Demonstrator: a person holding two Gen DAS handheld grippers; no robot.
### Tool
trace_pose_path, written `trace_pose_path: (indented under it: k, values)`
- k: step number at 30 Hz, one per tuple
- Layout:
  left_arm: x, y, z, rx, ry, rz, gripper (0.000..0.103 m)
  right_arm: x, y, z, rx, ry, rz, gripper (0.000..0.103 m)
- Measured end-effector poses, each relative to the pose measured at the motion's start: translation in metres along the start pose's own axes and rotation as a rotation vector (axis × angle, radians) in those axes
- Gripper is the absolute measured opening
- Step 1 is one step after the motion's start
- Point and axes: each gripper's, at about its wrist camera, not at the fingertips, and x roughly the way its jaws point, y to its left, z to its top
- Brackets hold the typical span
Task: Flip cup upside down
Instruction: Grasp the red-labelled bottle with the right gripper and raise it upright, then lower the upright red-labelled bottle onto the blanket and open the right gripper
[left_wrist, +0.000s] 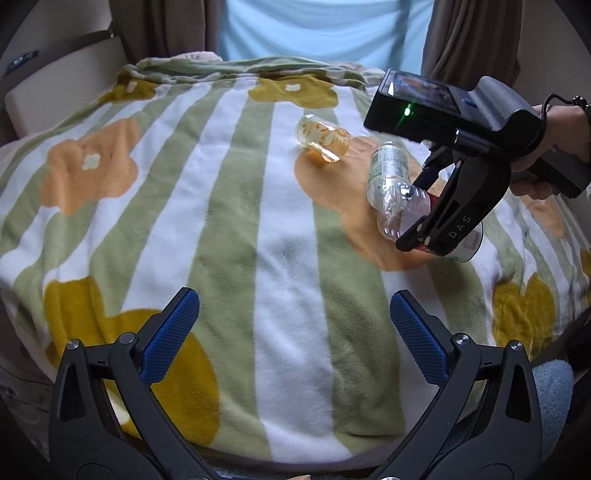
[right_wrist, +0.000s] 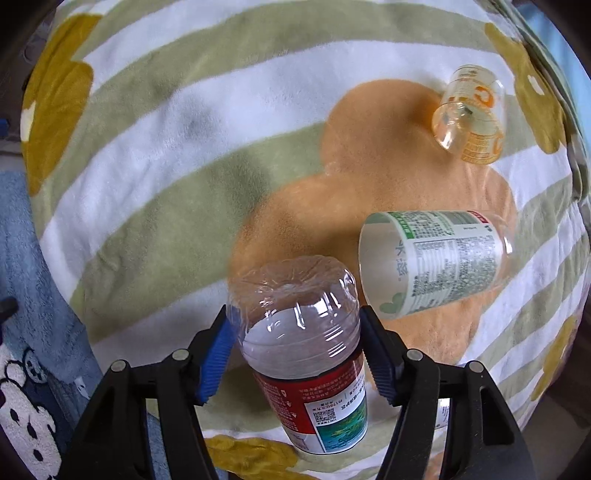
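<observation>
The right gripper (right_wrist: 295, 354) has its jaws clenched on the red-labelled cup (right_wrist: 306, 354), a cut-off clear plastic bottle bottom; the blue pads (right_wrist: 216, 365) press its ribbed wall on either side, with its closed base pointing away from the camera and its open mouth toward the gripper body; the cup seems to be held just above the striped blanket (right_wrist: 166, 129), though whether its rim touches the fabric I cannot tell; the step in hand looks like the flip itself, and I judge the next move calls for rotating the wrist until the mouth faces down, then lowering the cup squarely onto the soft blanket and releasing it without letting it topple; the fleece gives way, so a tilted landing could roll it; the left gripper (left_wrist: 295, 343) hangs with jaws released and nothing between them, well apart from the cups; the left wrist view shows what the right cannot: the whole right gripper (left_wrist: 436, 218) from outside, the hand (left_wrist: 561, 140) on its handle, and a person seated behind the blanket; the right wrist view alone shows the grip on the cup up close, the green-labelled cup (right_wrist: 436, 258) lying on its side just beside it, and the orange cup (right_wrist: 469, 114) lying further off
</observation>
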Motion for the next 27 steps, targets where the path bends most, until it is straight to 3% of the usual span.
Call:
trace_pose_path:
  k: [5, 8, 13, 20, 27]
  values:
    - [-0.003, -0.001, 0.003, 0.007, -0.003, 0.007, 0.103, -0.055, -0.021, -0.033, 0.250, -0.366, 0.096, 0.061]
    - [-0.007, 0.001, 0.003, -0.009, -0.023, -0.010, 0.103, -0.073, -0.023, -0.066, 0.404, -0.602, 0.105, 0.061]
    - [-0.014, 0.000, 0.005, -0.021, -0.055, -0.035, 0.103, -0.071, -0.011, -0.102, 0.628, -0.863, 0.114, 0.060]
    - [-0.014, -0.003, 0.008, -0.031, -0.068, -0.064, 0.103, -0.042, 0.016, -0.132, 0.761, -1.076, -0.014, 0.060]
    - [-0.012, -0.006, 0.009, -0.025, -0.058, -0.061, 0.103, -0.022, 0.025, -0.129, 0.798, -1.115, -0.039, 0.060]
